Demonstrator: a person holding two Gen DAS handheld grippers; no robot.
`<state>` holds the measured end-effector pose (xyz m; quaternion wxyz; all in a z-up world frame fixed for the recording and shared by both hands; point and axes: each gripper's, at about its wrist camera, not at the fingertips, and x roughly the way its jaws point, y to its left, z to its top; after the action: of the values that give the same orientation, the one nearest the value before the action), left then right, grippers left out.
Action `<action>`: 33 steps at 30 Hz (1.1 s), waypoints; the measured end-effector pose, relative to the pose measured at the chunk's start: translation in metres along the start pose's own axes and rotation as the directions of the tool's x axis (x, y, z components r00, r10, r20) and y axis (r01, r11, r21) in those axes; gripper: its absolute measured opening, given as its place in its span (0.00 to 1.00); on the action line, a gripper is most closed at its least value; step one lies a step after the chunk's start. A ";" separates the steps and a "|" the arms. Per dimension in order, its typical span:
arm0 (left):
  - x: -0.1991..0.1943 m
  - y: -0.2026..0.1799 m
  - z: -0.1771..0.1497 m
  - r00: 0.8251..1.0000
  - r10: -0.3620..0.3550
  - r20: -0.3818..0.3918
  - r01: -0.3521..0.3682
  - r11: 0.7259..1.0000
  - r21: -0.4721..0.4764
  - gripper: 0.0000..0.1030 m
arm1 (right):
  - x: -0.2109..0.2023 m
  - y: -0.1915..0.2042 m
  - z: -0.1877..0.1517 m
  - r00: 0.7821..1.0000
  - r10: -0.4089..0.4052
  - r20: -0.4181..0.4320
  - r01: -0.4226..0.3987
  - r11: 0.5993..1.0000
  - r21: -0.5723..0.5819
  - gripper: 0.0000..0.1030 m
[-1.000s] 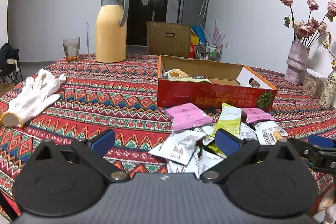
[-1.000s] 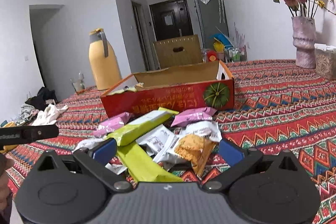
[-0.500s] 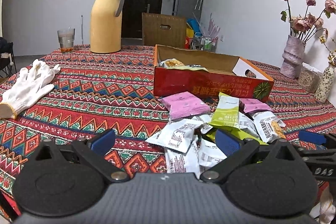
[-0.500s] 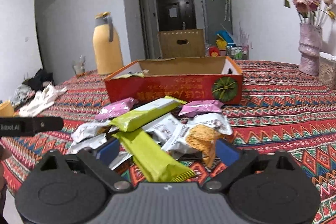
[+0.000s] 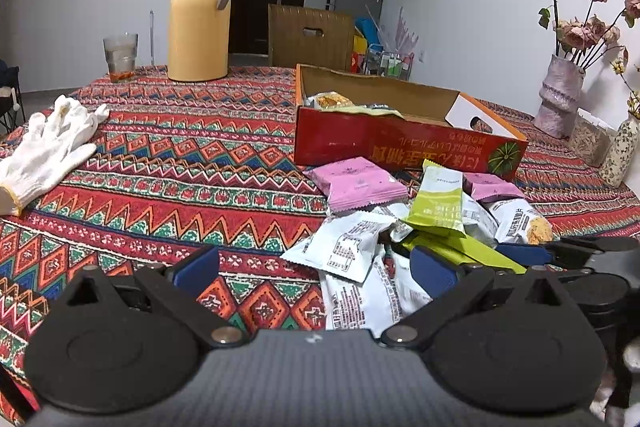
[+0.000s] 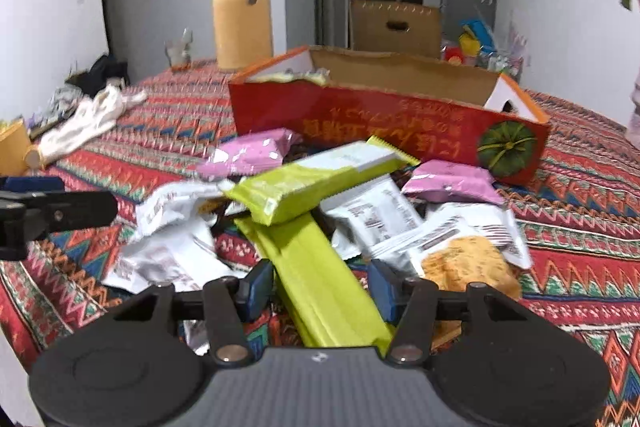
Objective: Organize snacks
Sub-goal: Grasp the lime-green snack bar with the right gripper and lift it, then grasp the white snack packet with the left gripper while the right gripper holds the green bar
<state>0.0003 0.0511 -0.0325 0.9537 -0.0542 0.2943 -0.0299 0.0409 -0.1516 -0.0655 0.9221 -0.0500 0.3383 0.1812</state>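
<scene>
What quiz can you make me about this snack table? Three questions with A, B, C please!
1. Where is the white glove?
A. Inside the red box
B. On the tablecloth, apart from the box
C. On top of the jug

2. How many pink packets can you see?
A. One
B. Two
C. Five

3. How is the red box?
A. Open on top, with snacks inside
B. Taped shut
C. Squashed flat

Answers:
1 B: the glove lies flat on the cloth, far to the left of the box.
2 B: one pink packet lies by the box's front wall, and another lies further right in the pile.
3 A: the brown inside of the box shows, and snacks peek over its wall.
</scene>
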 end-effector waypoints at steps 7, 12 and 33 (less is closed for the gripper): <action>0.007 0.003 0.000 1.000 -0.009 -0.021 0.009 1.000 -0.012 1.00 | -0.002 0.006 -0.006 1.000 0.017 -0.016 -0.018 0.997 -0.074 0.36; 0.009 0.004 0.000 1.000 -0.005 -0.030 0.004 1.000 -0.016 1.00 | -0.012 0.010 -0.013 1.000 -0.016 0.004 0.016 0.998 -0.056 0.32; 0.005 0.000 0.001 0.999 0.015 -0.037 -0.016 1.000 -0.021 1.00 | -0.069 -0.020 -0.016 0.964 -0.130 0.230 0.101 0.986 0.135 0.31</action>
<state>0.0051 0.0512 -0.0341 0.9477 -0.0616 0.3125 -0.0202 -0.0103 -0.1943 -0.0340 0.9663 0.0086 0.2324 0.1107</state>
